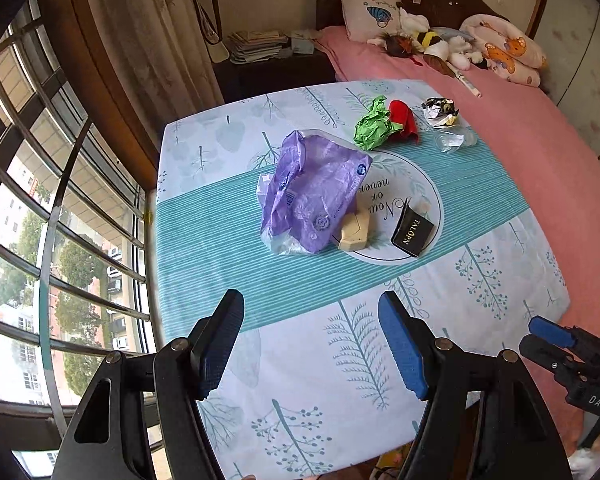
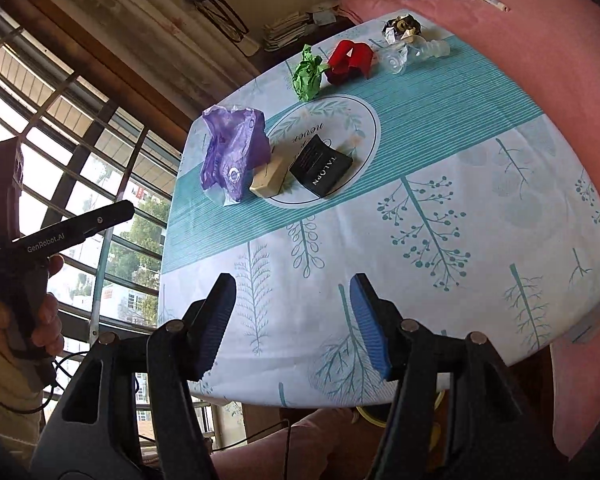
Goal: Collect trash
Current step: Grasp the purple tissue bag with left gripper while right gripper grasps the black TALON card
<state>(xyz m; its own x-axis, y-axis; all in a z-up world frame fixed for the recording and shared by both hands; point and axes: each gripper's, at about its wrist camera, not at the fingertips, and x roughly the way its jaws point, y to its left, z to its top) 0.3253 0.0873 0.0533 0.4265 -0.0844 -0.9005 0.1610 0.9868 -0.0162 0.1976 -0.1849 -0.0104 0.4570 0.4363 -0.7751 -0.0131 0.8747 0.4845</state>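
Trash lies on a table with a teal and white cloth (image 1: 228, 236) (image 2: 440, 128). A crumpled purple plastic bag (image 1: 312, 192) (image 2: 234, 152) sits mid-table, with a beige box (image 1: 355, 232) (image 2: 269, 178) and a black box (image 1: 413, 229) (image 2: 321, 165) beside it. Farther back lie a green paper wad (image 1: 374, 124) (image 2: 309, 74), a red piece (image 1: 403, 120) (image 2: 352, 60), a foil wad (image 1: 440, 111) (image 2: 402, 29) and a clear plastic bottle (image 1: 454, 141) (image 2: 418, 51). My left gripper (image 1: 312, 332) and right gripper (image 2: 294, 308) both hover open above the near edge, holding nothing.
A pink bed (image 1: 540, 152) with a pillow and plush toys (image 1: 440, 42) runs along the right. A barred window (image 1: 52, 240) fills the left. A stack of papers (image 1: 256, 46) rests on a dark stand behind the table. A person's hand (image 2: 28, 320) holds the left gripper's handle.
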